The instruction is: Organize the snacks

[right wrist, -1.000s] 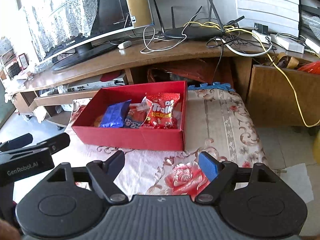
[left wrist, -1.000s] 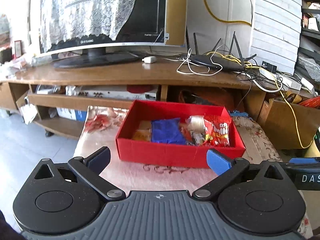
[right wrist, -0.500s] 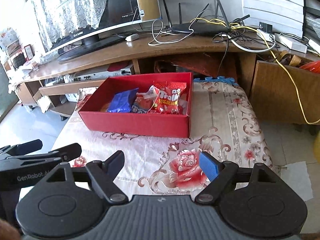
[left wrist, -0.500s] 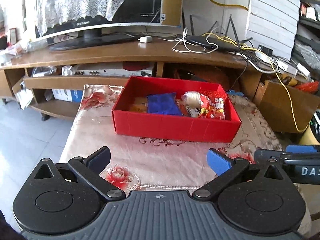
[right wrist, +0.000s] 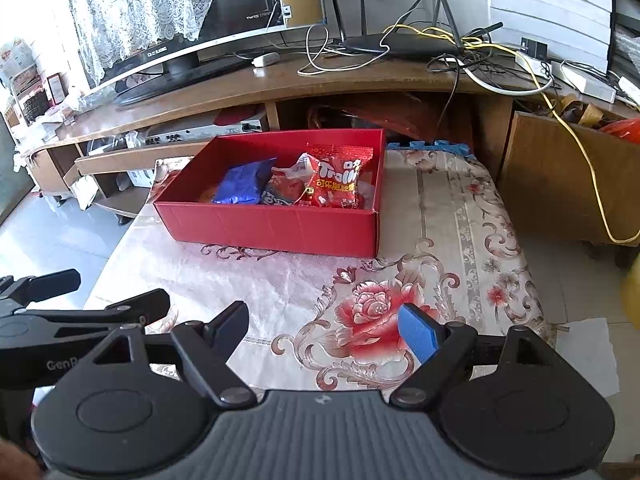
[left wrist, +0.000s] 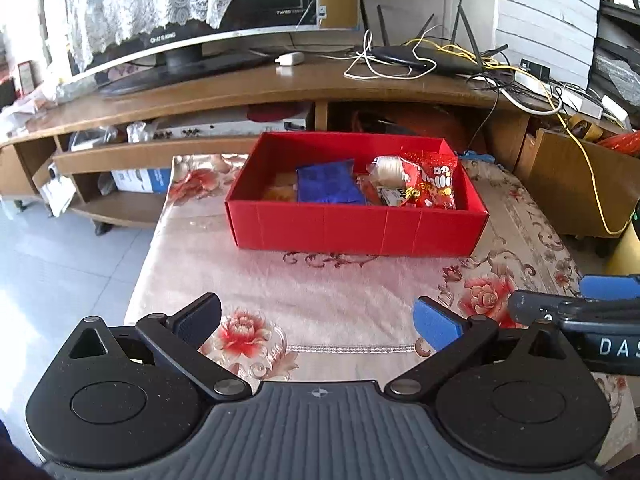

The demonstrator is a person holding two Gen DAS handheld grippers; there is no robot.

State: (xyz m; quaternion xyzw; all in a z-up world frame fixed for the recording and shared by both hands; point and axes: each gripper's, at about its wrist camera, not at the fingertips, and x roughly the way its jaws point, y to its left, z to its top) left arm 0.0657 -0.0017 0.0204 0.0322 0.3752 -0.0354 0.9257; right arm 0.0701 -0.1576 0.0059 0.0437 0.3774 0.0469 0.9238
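Observation:
A red cardboard box (left wrist: 356,232) (right wrist: 272,226) sits on a low table under a floral cloth (left wrist: 304,292) (right wrist: 440,216). Inside lie a blue packet (left wrist: 330,186) (right wrist: 242,186), a red Trolli bag (left wrist: 434,184) (right wrist: 338,180) and a clear-wrapped snack (left wrist: 386,168). My left gripper (left wrist: 318,318) hovers open over the cloth in front of the box, nothing between its fingers. My right gripper (right wrist: 326,326) is also open and empty, short of the box's right corner. Each gripper shows at the edge of the other's view.
Behind the table runs a wooden TV stand (left wrist: 248,92) with a monitor (left wrist: 192,28), a router (left wrist: 424,58) and tangled cables (right wrist: 460,60). A wooden cabinet (right wrist: 560,176) stands at right. Tiled floor (left wrist: 60,272) lies to the left.
Both grippers have drawn back from the box, so it looks smaller and more of the cloth shows in front of it. Both stay open and empty.

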